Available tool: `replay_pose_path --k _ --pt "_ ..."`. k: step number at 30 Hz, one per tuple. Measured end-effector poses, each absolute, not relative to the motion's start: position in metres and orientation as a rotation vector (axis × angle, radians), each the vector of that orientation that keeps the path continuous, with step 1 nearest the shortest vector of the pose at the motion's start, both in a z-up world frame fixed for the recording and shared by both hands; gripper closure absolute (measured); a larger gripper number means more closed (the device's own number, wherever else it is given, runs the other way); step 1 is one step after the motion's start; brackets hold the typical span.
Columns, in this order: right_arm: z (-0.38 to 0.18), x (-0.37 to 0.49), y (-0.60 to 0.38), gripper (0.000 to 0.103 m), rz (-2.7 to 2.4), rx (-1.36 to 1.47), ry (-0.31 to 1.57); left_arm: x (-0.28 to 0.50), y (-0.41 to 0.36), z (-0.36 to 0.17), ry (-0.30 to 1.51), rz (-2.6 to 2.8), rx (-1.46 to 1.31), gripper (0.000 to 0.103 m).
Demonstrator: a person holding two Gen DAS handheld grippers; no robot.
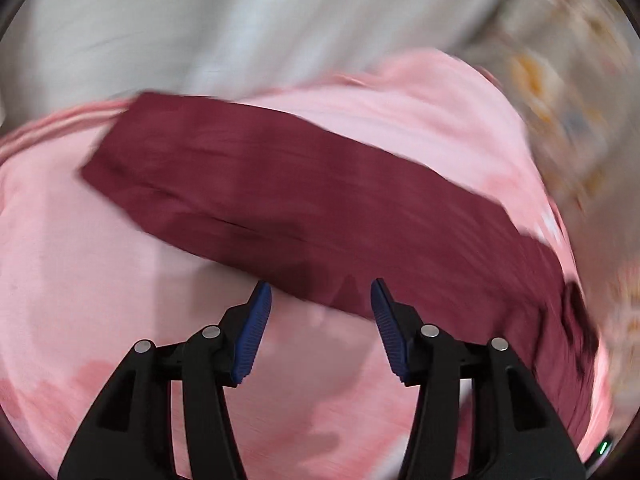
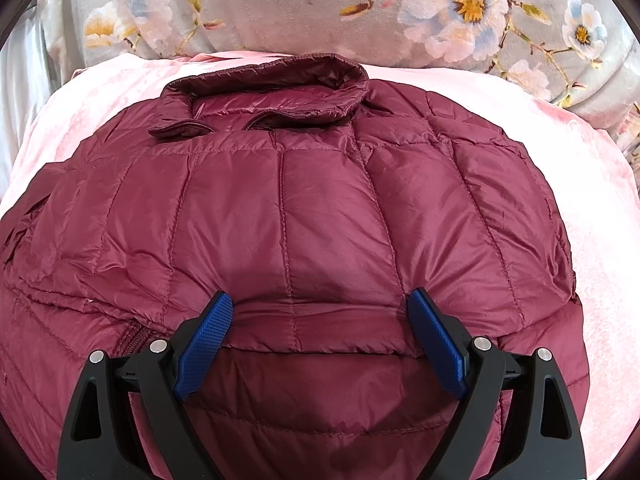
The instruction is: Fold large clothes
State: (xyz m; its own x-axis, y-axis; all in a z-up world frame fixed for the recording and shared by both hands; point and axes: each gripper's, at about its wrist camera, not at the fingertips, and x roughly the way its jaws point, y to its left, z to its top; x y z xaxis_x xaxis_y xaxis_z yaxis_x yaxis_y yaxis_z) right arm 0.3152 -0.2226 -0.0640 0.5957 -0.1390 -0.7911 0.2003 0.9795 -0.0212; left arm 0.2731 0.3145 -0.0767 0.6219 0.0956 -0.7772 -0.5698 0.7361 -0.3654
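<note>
A maroon quilted puffer jacket lies on a pink blanket, collar at the far side. My right gripper is open and sits low over the jacket's near folded edge, one blue pad on each side of a bulge of fabric. In the blurred left wrist view a long maroon part of the jacket, apparently a sleeve, stretches across the pink blanket. My left gripper is open and empty, its tips just short of the sleeve's near edge.
A grey floral quilt lies beyond the blanket at the far side. White fabric fills the top of the left wrist view, with floral cloth at its right.
</note>
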Motion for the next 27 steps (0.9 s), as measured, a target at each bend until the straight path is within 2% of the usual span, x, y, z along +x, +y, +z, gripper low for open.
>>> replay_pose_path --k 6,7,8,10,13,17,22,27 --pt "-0.064 0.315 -0.221 0.016 -0.202 0.069 0.911 0.273 0.370 -0.102 0.794 0.461 -0.855 0.054" --pt "-0.064 0.315 -0.221 0.016 -0.202 0.069 0.911 0.276 0.371 -0.102 0.785 0.471 -0.852 0.060" --pt "-0.064 0.315 -0.221 0.016 -0.202 0.069 0.911 0.279 0.370 -0.101 0.781 0.479 -0.838 0.078" --pt "-0.064 0.315 -0.222 0.016 -0.202 0.069 0.911 0.291 0.365 -0.097 0.782 0.464 -0.795 0.101" --pt "-0.064 0.315 -0.222 0.016 -0.202 0.068 0.910 0.303 0.346 -0.068 0.737 0.426 -0.717 0.101" --pt "-0.064 0.315 -0.221 0.016 -0.207 0.065 0.909 0.328 0.279 -0.007 0.650 0.304 -0.537 0.102" --pt "-0.057 0.310 -0.226 0.016 -0.225 0.084 0.870 0.355 0.106 0.075 0.541 -0.023 -0.267 0.102" --pt "-0.026 0.283 -0.252 0.016 -0.224 0.162 0.786 0.349 -0.045 0.075 0.600 -0.319 -0.145 0.101"
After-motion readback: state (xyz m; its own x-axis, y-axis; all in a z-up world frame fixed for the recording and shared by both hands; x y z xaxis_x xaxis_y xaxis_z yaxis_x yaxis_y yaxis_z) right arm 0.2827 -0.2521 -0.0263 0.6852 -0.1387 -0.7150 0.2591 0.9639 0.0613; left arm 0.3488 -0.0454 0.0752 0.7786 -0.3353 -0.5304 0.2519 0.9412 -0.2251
